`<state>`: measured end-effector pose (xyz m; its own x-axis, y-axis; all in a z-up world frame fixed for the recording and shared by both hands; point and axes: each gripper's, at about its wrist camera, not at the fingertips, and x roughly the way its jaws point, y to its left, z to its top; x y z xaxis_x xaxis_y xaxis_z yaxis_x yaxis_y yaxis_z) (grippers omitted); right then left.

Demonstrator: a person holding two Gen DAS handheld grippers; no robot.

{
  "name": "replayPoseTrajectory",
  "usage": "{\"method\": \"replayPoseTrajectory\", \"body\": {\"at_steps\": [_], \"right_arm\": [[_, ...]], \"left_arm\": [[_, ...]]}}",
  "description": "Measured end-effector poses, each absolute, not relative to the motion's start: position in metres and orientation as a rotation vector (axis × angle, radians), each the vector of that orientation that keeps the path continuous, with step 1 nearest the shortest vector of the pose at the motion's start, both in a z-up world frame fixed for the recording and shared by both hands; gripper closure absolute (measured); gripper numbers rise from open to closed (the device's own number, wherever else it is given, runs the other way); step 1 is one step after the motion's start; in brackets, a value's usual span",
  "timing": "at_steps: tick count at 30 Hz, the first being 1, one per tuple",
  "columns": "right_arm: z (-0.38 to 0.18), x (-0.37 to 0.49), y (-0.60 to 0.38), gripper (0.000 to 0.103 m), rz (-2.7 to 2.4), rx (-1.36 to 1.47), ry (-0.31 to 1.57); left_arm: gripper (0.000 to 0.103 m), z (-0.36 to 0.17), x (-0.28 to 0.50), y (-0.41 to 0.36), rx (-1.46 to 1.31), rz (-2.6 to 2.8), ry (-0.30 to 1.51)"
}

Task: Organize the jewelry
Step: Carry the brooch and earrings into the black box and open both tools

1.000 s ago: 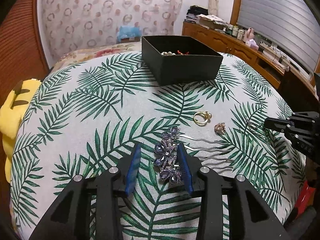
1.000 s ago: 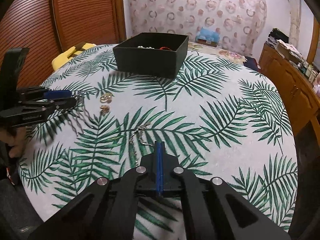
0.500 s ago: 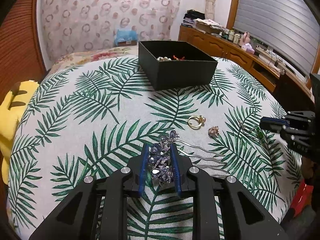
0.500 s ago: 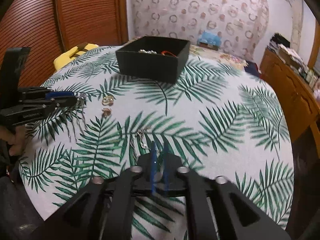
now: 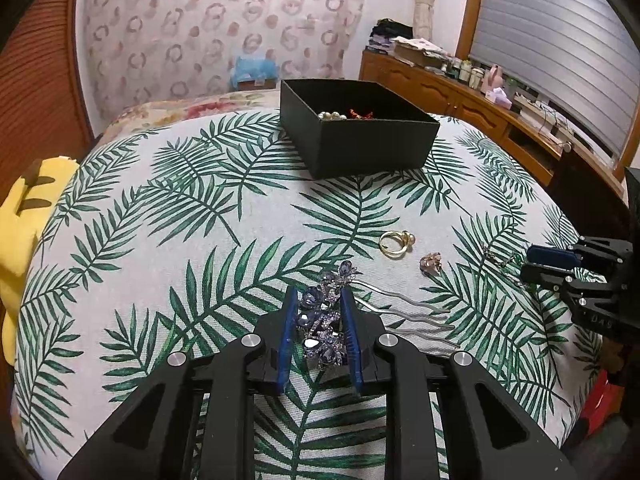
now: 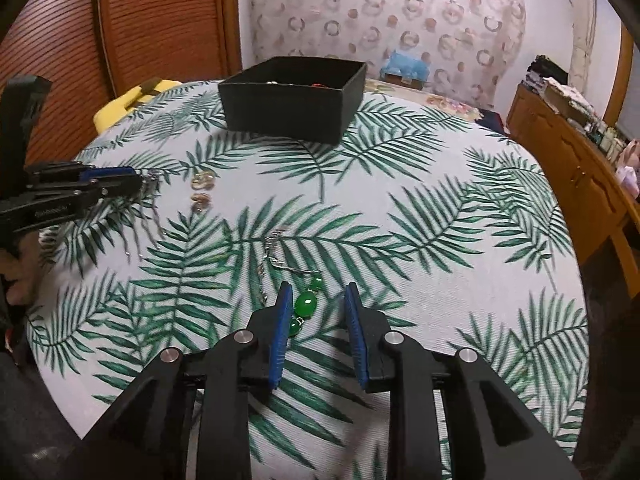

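A lived-in bedroom at home.

A patterned curtain [image 5: 224, 32] with pink rings hung across the back wall, and a floral bedspread [image 5: 192, 108] showed behind the table [image 5: 160, 216], which wore a palm-leaf cloth. A wooden sideboard [image 5: 448, 96] ran along one wall under a slatted blind [image 5: 560, 40], its top crowded with folded clothes [image 5: 390, 30], papers and small bottles. Louvred wooden doors [image 6: 160, 20] closed off the other side. A yellow plush toy [image 5: 24, 216] lay at the table's edge, and a black box [image 5: 360, 132] of trinkets sat on the cloth.
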<state>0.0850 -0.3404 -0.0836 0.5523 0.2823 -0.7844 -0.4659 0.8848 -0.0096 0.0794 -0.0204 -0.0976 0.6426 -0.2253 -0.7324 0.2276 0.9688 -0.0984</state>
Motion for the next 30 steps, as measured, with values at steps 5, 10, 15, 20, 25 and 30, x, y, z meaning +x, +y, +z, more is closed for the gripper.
{"method": "replayPoseTrajectory", "body": {"at_steps": [5,10,15,20,25,30], "right_arm": [[-0.084,0.087,-0.34,0.09,0.449,-0.254,0.877],[-0.084,0.088,-0.339,0.09,0.453,-0.272,0.873],[-0.076,0.089,-0.34,0.09,0.46,-0.267,0.852],[-0.061,0.09,-0.337,0.09,0.474,-0.27,0.813],[-0.044,0.094,-0.332,0.09,0.491,-0.282,0.775],[-0.026,0.103,-0.324,0.09,0.509,-0.3,0.738]], "left_arm": [[0.083,-0.097,0.079,-0.02,0.003,-0.256,0.827],[0.083,-0.094,0.079,-0.018,-0.002,-0.248,0.808],[0.083,-0.087,0.076,-0.016,-0.016,-0.251,0.781],[0.083,-0.075,0.076,-0.018,-0.016,-0.259,0.753],[0.083,-0.061,0.083,-0.023,-0.005,-0.267,0.723],[0.083,-0.044,0.094,-0.027,0.003,-0.279,0.685]]}}
